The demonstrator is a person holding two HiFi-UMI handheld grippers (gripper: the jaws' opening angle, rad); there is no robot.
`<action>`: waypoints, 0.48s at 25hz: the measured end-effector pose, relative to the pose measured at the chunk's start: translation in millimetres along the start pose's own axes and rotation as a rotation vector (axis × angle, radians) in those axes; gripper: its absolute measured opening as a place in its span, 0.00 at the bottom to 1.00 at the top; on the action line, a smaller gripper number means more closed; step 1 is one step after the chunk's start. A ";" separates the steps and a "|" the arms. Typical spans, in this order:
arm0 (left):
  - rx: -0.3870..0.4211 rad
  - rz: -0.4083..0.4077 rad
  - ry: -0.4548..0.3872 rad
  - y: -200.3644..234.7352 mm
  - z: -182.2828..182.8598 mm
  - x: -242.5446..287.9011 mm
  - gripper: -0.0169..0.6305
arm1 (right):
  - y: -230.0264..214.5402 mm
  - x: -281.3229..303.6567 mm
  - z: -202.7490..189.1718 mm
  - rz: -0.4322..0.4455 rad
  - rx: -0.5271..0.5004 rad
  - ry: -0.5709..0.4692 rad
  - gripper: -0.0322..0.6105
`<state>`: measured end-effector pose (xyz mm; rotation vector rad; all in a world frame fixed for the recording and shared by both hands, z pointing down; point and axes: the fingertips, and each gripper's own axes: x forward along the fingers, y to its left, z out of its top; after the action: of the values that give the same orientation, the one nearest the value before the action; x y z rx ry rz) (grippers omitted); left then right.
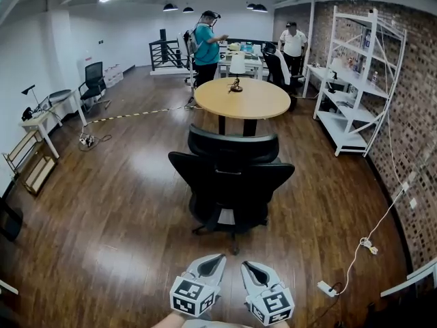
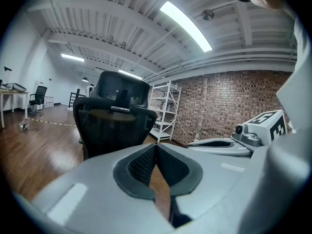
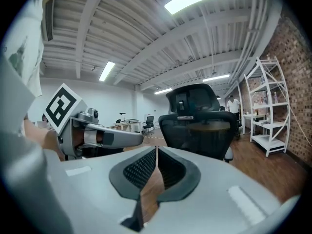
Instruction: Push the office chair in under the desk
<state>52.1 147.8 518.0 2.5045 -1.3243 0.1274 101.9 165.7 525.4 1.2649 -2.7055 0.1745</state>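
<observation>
A black mesh-back office chair (image 1: 231, 186) stands on the wood floor with its back toward me, in front of a round wooden desk (image 1: 242, 98). The chair sits clear of the desk, a short way nearer to me. Both grippers are low at the bottom of the head view, side by side, behind the chair and apart from it. My left gripper (image 1: 217, 258) is shut with nothing in it, and so is my right gripper (image 1: 247, 265). The chair back (image 2: 114, 121) fills the left gripper view, and the chair (image 3: 197, 126) also appears in the right gripper view.
A white metal shelf (image 1: 358, 80) lines the brick wall on the right. A power strip and white cable (image 1: 355, 251) lie on the floor at the right. Two people (image 1: 205, 43) stand at tables behind the desk. Another chair (image 1: 93, 84) and a small white table (image 1: 48, 115) stand at the left.
</observation>
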 end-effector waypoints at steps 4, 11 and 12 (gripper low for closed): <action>-0.001 -0.017 0.011 22.6 12.7 22.0 0.05 | -18.0 28.3 10.8 -0.020 0.003 0.001 0.05; 0.015 -0.054 0.002 71.2 45.8 55.9 0.05 | -39.8 83.2 36.3 -0.050 -0.005 -0.021 0.05; 0.014 -0.058 -0.001 78.6 50.7 59.3 0.05 | -41.6 91.0 39.7 -0.055 -0.005 -0.023 0.05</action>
<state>18.4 43.8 500.5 2.5527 -1.2541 0.1230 72.9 64.1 504.9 1.3465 -2.6850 0.1469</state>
